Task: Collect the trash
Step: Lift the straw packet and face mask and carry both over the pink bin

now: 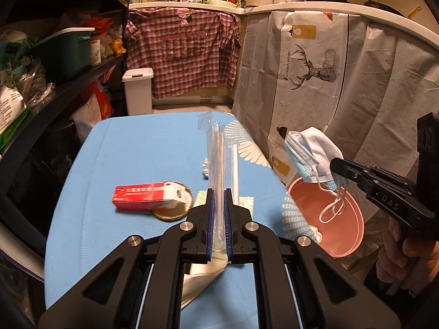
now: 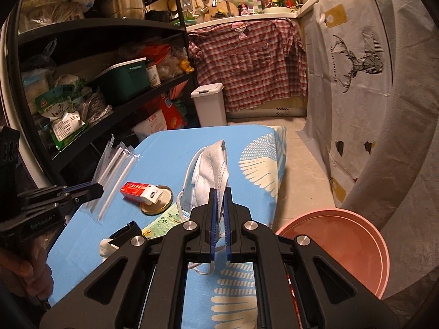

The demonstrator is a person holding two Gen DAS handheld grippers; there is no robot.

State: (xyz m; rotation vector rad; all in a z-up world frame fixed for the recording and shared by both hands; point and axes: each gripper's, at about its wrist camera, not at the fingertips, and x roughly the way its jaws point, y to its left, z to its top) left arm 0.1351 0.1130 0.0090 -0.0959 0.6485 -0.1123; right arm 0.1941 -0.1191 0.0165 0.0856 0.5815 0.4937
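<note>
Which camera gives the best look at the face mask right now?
The left wrist view: the face mask hangs side-on from the right gripper above the pink basin, ear loops dangling. The right wrist view shows it edge-on, partly hidden between that gripper's own fingers.

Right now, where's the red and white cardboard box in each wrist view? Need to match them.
Left wrist: red and white cardboard box lies left of centre on the blue tablecloth, just left of the left gripper.
Right wrist: the box lies left of centre, between the two grippers.
Shared landmark: the round gold lid under the box's white end.
</note>
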